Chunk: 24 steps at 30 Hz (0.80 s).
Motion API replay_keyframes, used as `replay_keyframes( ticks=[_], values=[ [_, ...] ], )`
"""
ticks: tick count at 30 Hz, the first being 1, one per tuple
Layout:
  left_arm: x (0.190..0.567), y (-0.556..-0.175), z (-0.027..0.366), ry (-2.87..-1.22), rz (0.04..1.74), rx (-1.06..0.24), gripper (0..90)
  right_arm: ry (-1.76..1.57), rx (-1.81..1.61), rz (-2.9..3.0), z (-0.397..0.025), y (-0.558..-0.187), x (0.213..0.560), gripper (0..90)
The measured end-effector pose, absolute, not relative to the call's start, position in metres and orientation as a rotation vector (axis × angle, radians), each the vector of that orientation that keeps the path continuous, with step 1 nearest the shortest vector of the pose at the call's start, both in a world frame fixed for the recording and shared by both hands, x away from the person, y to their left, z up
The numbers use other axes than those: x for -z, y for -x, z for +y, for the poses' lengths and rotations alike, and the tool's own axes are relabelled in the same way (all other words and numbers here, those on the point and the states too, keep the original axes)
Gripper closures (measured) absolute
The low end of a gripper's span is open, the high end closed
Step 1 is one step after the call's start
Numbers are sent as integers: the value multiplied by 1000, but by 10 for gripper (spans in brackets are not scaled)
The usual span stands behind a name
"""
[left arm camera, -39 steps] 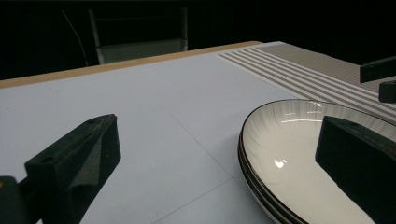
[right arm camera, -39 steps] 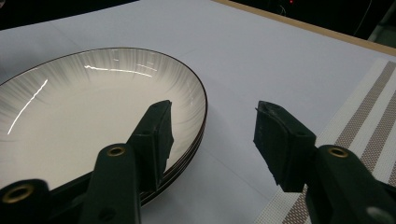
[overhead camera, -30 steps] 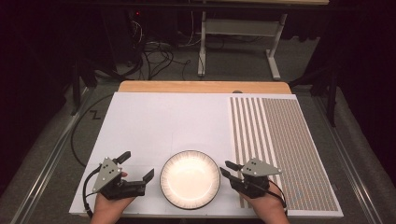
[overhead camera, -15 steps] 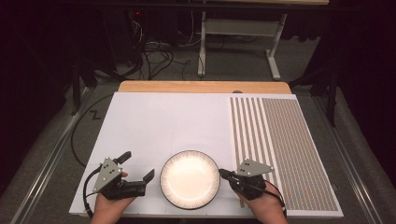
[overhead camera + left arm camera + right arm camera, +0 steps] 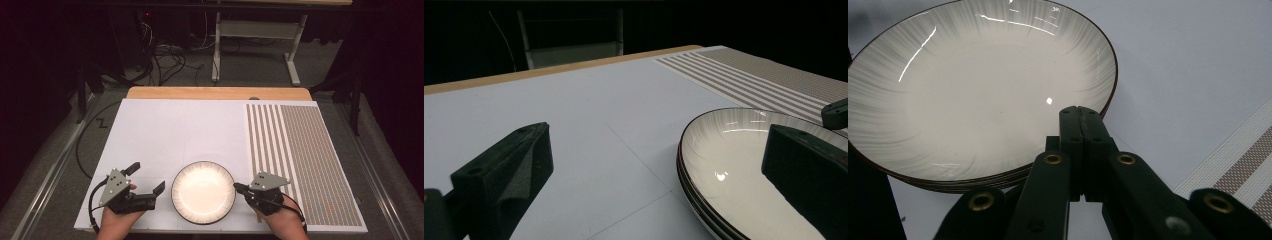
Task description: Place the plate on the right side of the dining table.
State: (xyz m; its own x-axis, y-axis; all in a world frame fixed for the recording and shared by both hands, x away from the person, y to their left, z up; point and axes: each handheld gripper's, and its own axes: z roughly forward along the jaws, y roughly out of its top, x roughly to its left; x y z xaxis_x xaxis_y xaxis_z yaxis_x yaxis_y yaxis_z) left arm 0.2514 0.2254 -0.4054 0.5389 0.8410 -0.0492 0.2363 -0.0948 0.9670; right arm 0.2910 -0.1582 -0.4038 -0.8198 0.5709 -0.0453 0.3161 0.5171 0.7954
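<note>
White plate (image 5: 203,192) with dark rim sits at near edge of counter (image 5: 180,130), between your two hands; side view shows stack of plates. Your left gripper (image 5: 146,181) rests just left of plate, jaws spread wide, holding nothing. Your right gripper (image 5: 239,188) at plate's right rim, jaws pressed together, tips over rim edge. Striped mat (image 5: 300,150) covers counter's right side.

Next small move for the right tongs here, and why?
Probably open the right tongs a little and ease them onto the rim of the top plate. Their jaws are pressed together at that rim with nothing between them, and the plates are stacked, so a grip needs a gap first.
</note>
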Motion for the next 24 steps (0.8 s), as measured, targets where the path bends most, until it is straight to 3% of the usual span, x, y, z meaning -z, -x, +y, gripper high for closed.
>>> replay_keyframes(
  ticks=[24],
  values=[
    [406,-252,225,-1624,927,-656,9,-698,-1127,2471,-152,-289,401,900]
  ],
)
